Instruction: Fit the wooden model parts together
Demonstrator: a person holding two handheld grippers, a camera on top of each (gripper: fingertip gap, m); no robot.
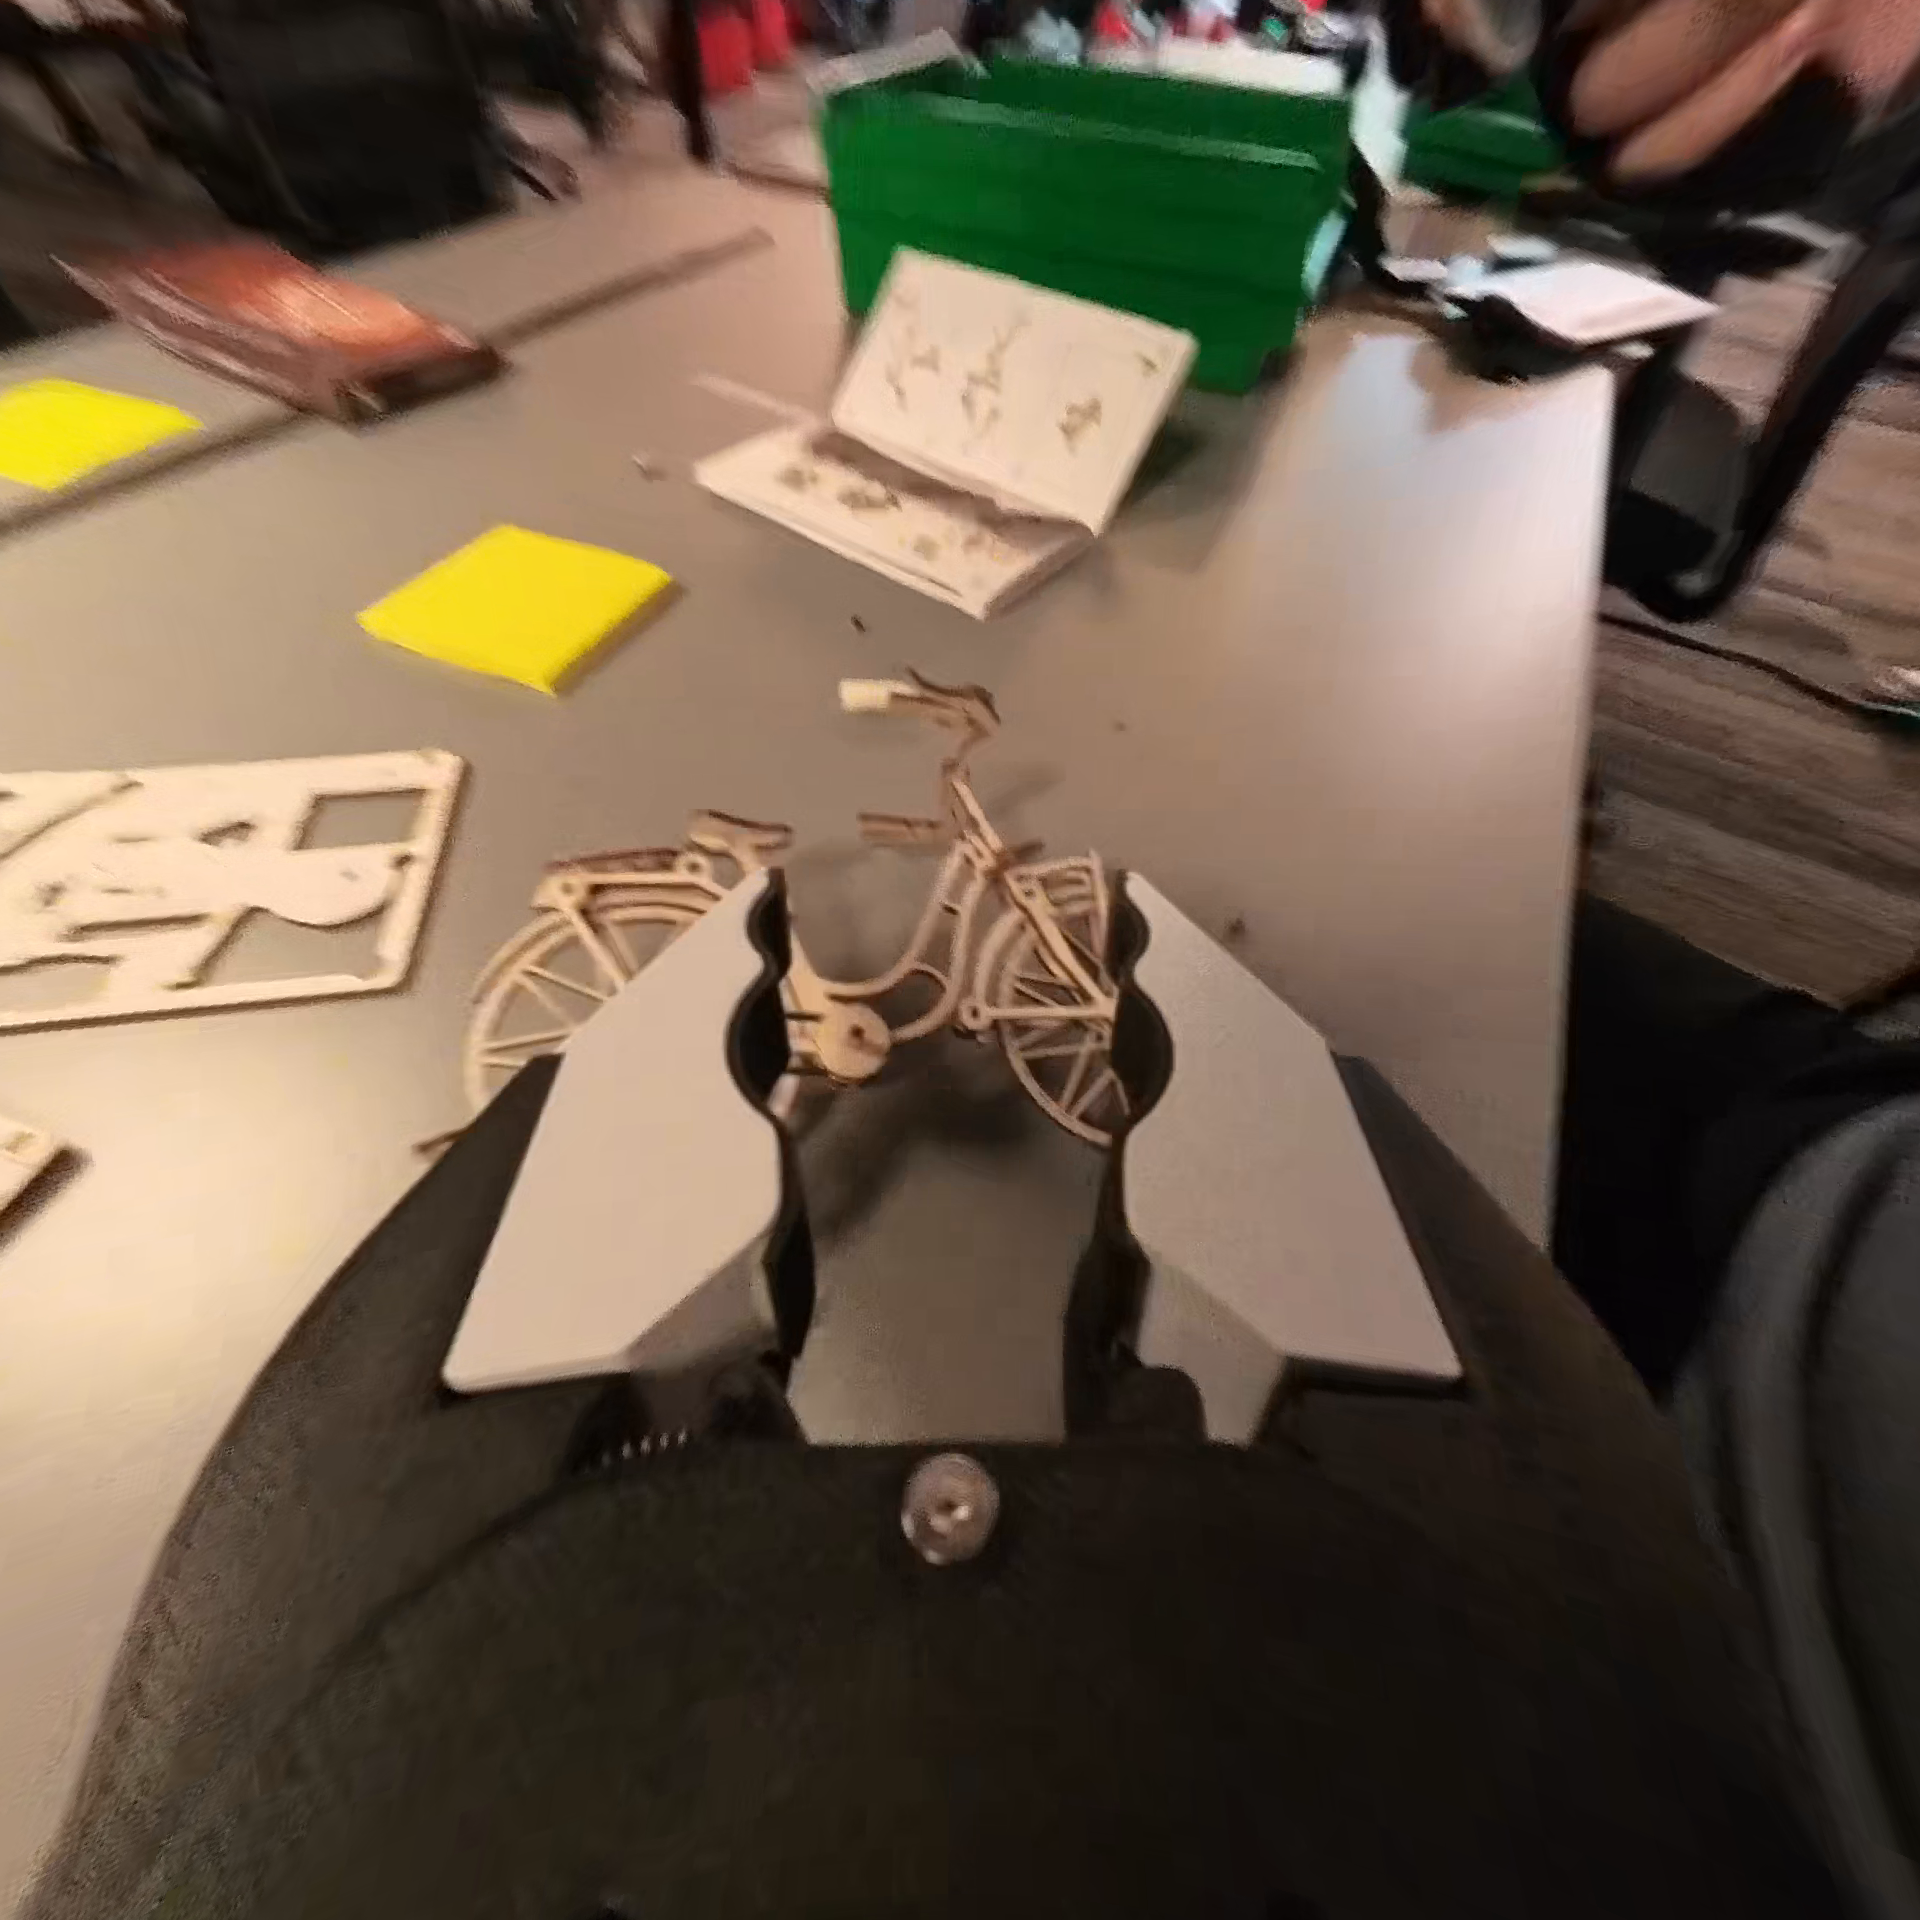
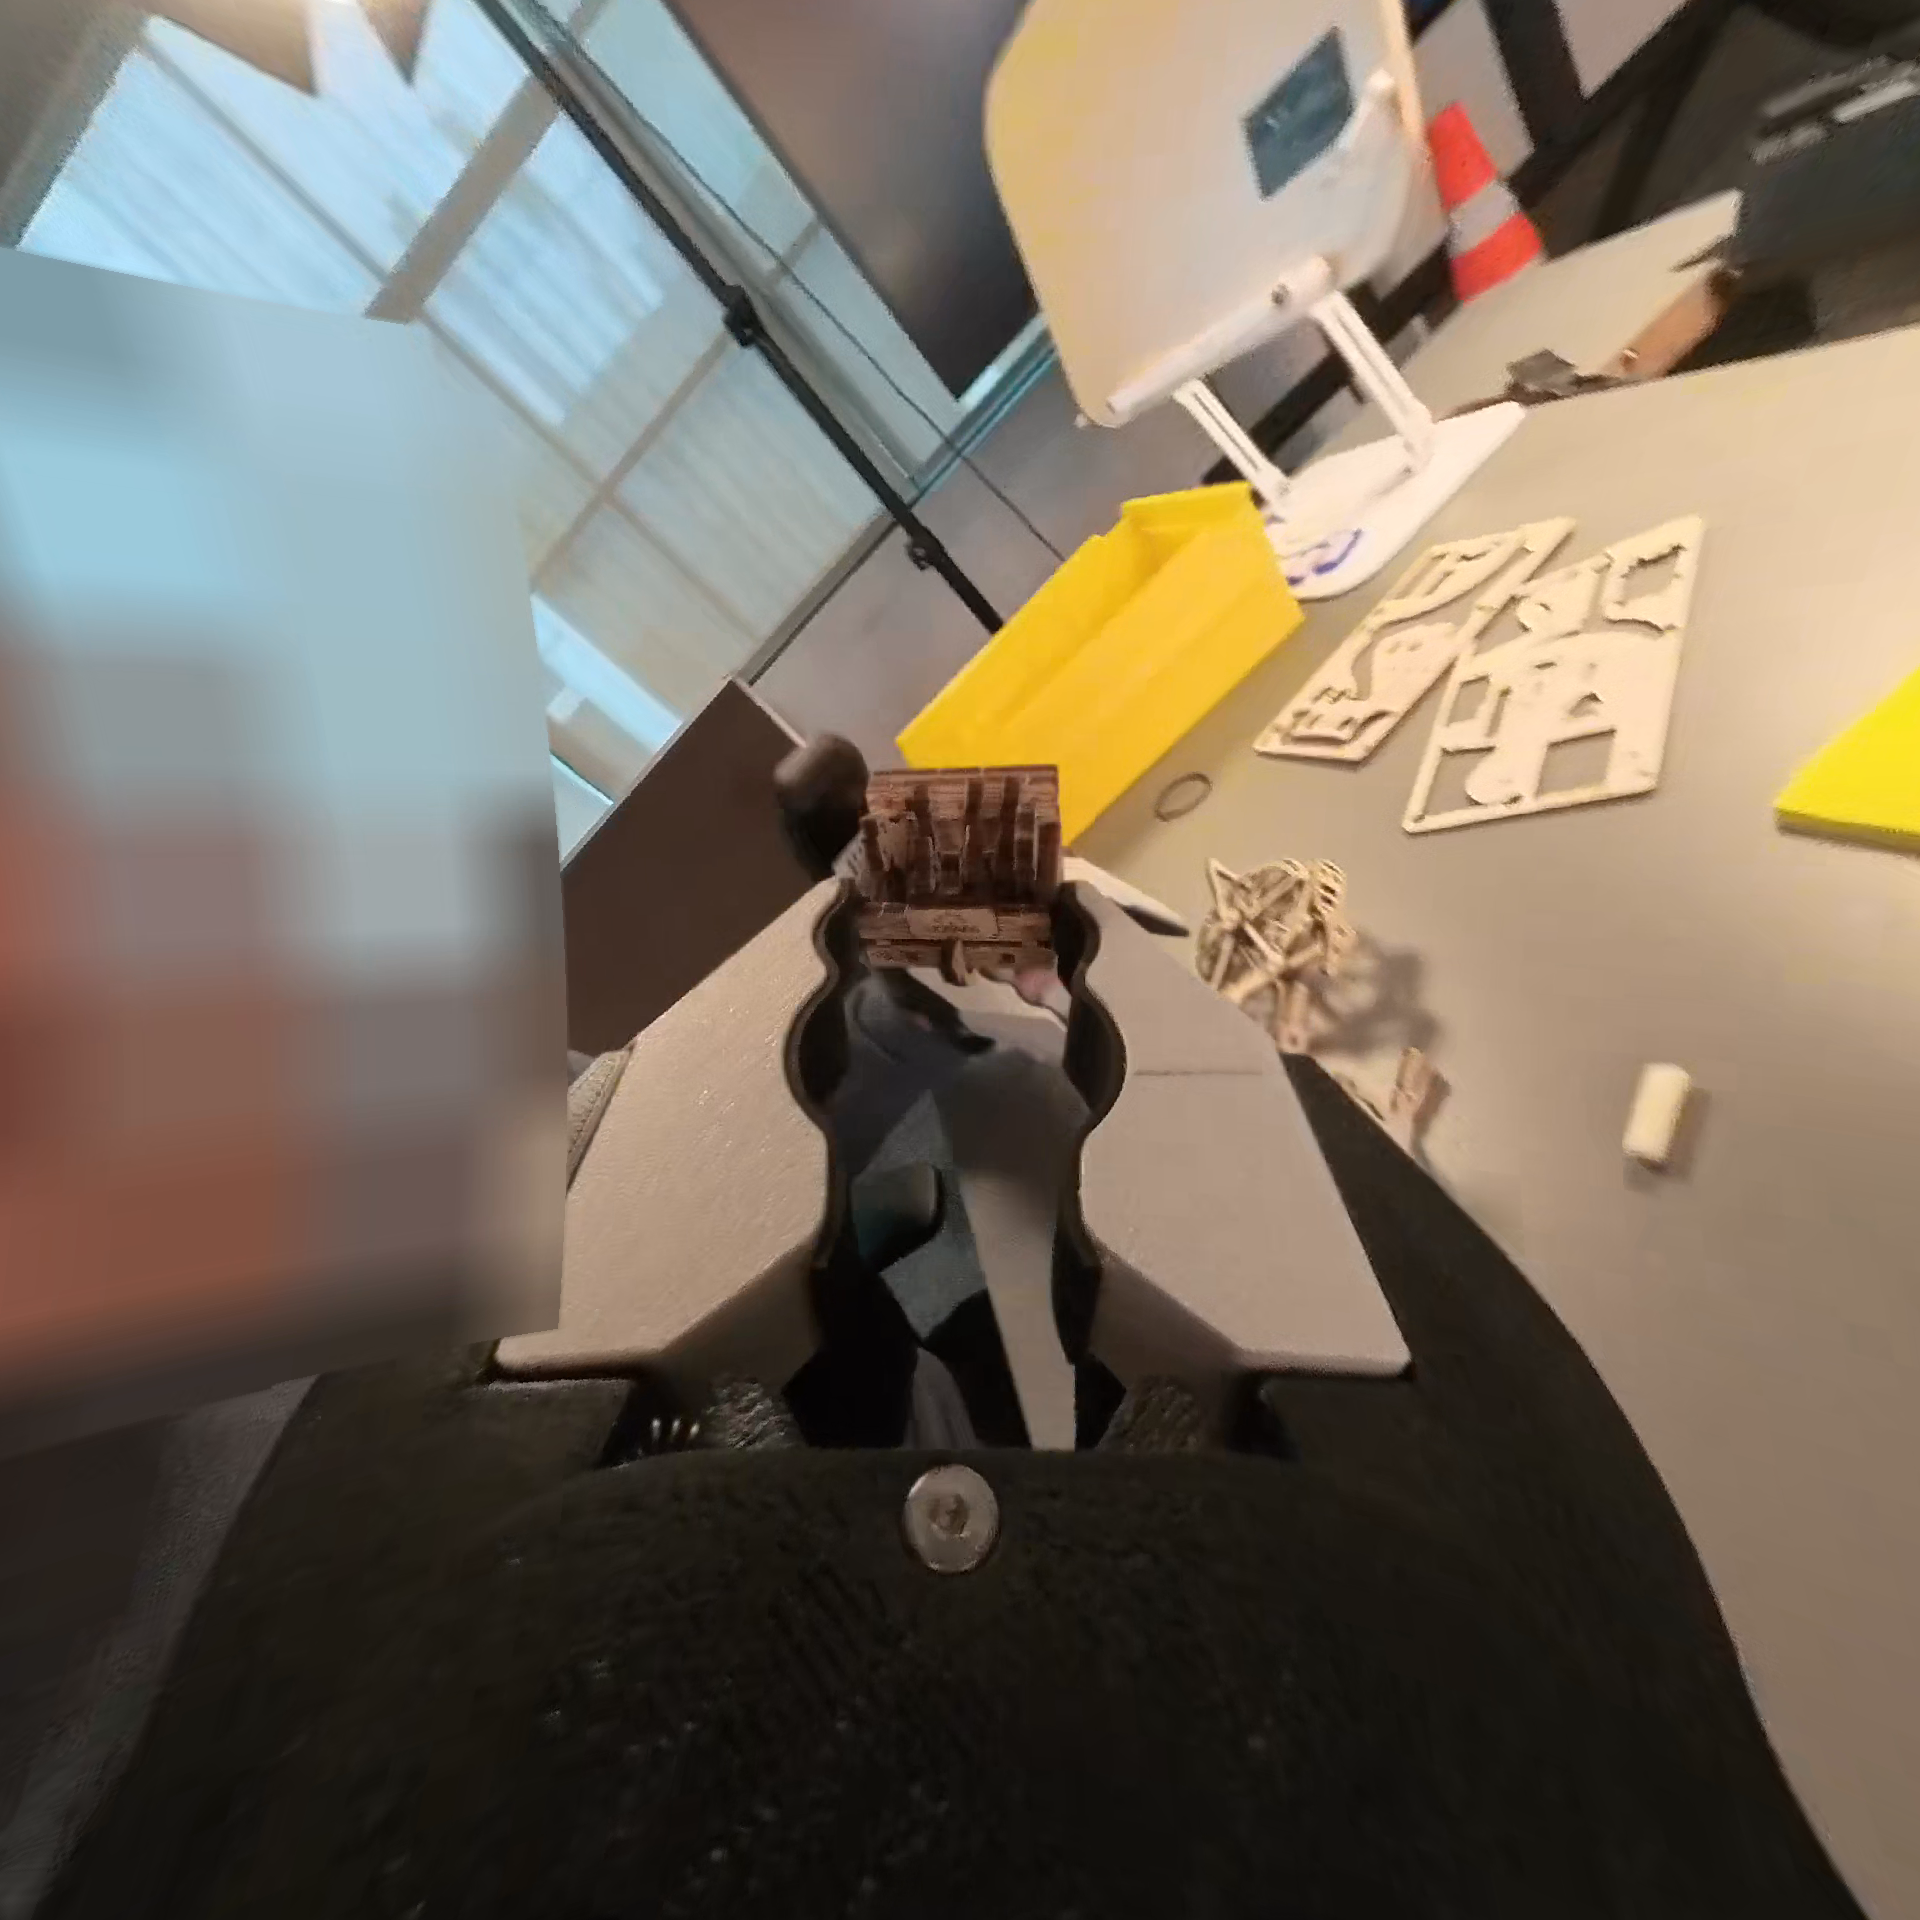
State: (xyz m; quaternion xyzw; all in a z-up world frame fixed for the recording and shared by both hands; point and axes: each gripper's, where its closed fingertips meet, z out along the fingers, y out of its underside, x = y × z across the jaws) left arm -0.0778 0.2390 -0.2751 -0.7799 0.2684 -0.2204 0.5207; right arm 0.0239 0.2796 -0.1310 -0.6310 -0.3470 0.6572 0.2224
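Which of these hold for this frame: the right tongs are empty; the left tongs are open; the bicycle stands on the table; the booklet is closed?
1. The right tongs are empty. False: they are shut on a small wooden basket piece.
2. The left tongs are open. True.
3. The wooden bicycle stands on the grey table. True.
4. The instruction booklet lies closed. False: it is open, propped against the green bin.

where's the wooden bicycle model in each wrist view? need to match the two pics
Left wrist view: wooden bicycle model centre frame, side-on, just beyond the open left claw.
Right wrist view: right of centre, seen end-on as a foreshortened tangle, beside the right claw, which grips a small wooden basket part.
Shared landmark: the punched-out part sheet.
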